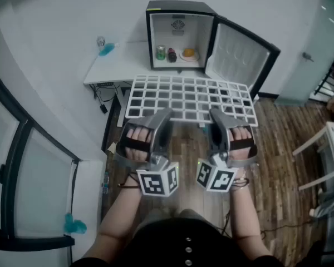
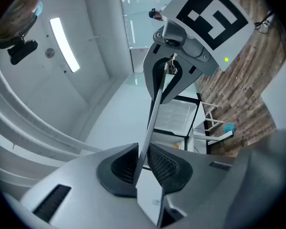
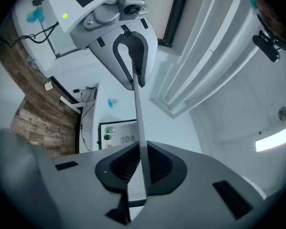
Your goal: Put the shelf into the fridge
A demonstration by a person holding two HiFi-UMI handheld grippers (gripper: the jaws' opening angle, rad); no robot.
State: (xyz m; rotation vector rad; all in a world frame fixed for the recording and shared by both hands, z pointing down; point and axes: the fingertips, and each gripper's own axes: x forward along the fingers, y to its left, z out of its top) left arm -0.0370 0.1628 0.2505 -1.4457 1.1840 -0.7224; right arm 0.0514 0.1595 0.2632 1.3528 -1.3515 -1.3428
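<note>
White wire grid forms the shelf (image 1: 189,96), which is held roughly level in the middle of the head view, clear of the floor and just in front of the open fridge (image 1: 178,35). Its near long edge is pinched in two places: by the left gripper (image 1: 162,117) left of centre and by the right gripper (image 1: 216,115) right of centre. In each gripper view the shelf is seen edge-on as a thin white bar, and the dark pads are pressed against it from both sides.

The long axis of the shelf runs from left to right across the frame, parallel to the fridge's front. The cavity lies straight beyond the far edge, towards the top of the frame, so a push away from the body seems called for. Neither hand is noticeably nearer to the opening.

The far right corner of the shelf lies close to the open door (image 1: 239,52), which is swung out at the upper right. Two cans and an orange item are seen on the cavity floor, so the shelf is judged to belong above them.
</note>
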